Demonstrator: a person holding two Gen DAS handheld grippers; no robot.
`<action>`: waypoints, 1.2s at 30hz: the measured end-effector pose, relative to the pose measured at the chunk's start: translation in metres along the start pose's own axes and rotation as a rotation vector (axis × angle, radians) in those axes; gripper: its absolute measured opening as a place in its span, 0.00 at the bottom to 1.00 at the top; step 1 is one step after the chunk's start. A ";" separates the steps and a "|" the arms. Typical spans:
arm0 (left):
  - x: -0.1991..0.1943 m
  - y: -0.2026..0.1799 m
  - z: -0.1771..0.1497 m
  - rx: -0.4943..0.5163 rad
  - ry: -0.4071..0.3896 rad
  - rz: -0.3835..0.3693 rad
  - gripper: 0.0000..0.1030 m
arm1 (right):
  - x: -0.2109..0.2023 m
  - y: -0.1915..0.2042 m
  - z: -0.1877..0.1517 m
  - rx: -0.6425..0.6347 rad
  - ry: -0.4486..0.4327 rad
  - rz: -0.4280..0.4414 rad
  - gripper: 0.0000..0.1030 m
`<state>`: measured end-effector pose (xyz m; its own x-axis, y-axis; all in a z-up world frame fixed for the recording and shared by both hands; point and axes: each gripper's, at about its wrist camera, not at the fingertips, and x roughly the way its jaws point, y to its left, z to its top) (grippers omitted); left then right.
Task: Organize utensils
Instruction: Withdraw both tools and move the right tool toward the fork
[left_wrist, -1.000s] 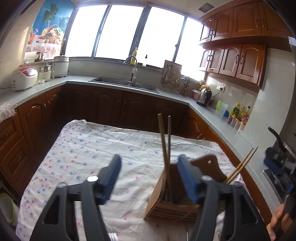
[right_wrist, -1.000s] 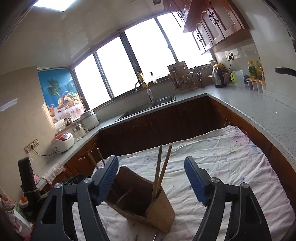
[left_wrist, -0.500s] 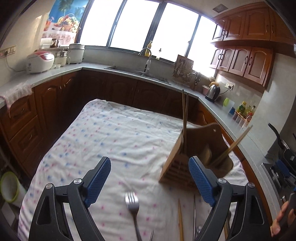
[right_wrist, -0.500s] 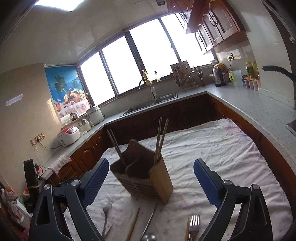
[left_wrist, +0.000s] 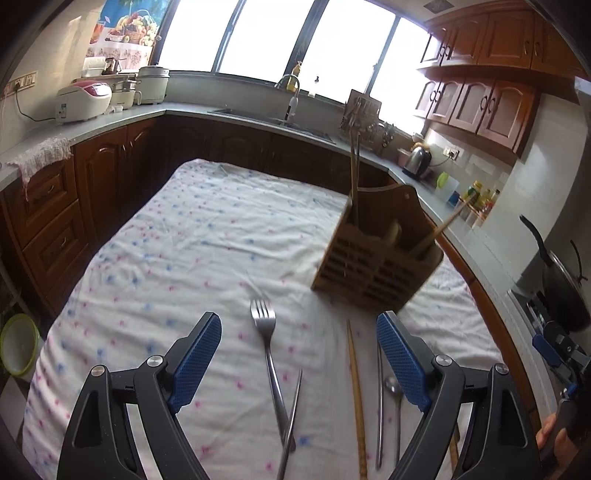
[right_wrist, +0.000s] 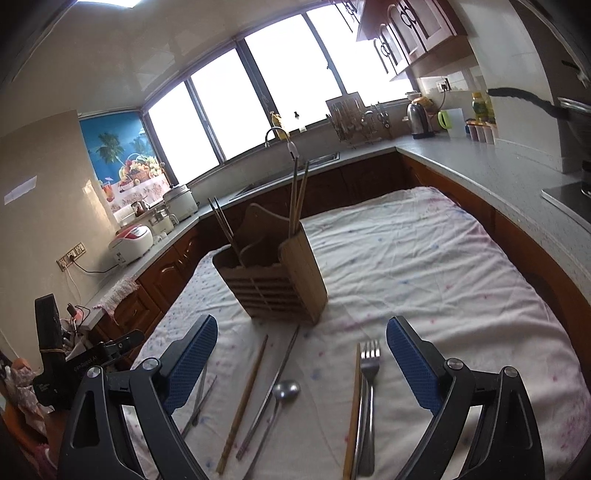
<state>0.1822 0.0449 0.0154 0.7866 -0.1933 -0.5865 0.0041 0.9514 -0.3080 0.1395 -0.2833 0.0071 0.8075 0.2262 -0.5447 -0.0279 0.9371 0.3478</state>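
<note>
A wooden utensil holder (left_wrist: 376, 254) stands on the flowered tablecloth (left_wrist: 192, 236), with chopsticks (left_wrist: 354, 177) upright in one slot and more leaning in another. Nearer to me lie a fork (left_wrist: 264, 325) crossed by a metal chopstick (left_wrist: 291, 417), a wooden chopstick (left_wrist: 356, 398) and a spoon (left_wrist: 393, 386). My left gripper (left_wrist: 299, 328) hangs open above them, holding nothing. The right wrist view shows the holder (right_wrist: 273, 277), a second fork (right_wrist: 369, 365), the spoon (right_wrist: 286, 391) and a wooden chopstick (right_wrist: 247, 391). My right gripper (right_wrist: 302, 332) is open and empty over them.
Dark wooden cabinets and a grey counter (left_wrist: 122, 118) ring the table, with a sink (left_wrist: 280, 120) under the windows, a rice cooker (left_wrist: 83, 101) at left and a kettle (right_wrist: 417, 120) at right. A pan (left_wrist: 565, 288) sits at the far right. A hand (left_wrist: 554, 437) shows at the edge.
Both grippers have drawn back from the holder, which now looks smaller and farther off. The loose utensils on the cloth have come into view. Both pairs of jaws stand wider.
</note>
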 end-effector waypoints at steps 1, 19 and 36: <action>-0.002 -0.002 -0.003 0.001 0.008 0.000 0.84 | -0.002 -0.001 -0.005 0.002 0.007 0.000 0.92; -0.013 -0.020 -0.035 0.059 0.065 0.025 0.84 | 0.012 -0.006 -0.049 -0.033 0.104 -0.024 0.91; 0.038 -0.031 -0.024 0.106 0.147 0.049 0.80 | 0.085 -0.016 -0.049 -0.051 0.293 -0.053 0.30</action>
<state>0.1973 0.0019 -0.0153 0.6889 -0.1713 -0.7044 0.0386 0.9790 -0.2004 0.1797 -0.2659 -0.0816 0.6043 0.2370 -0.7607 -0.0258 0.9601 0.2786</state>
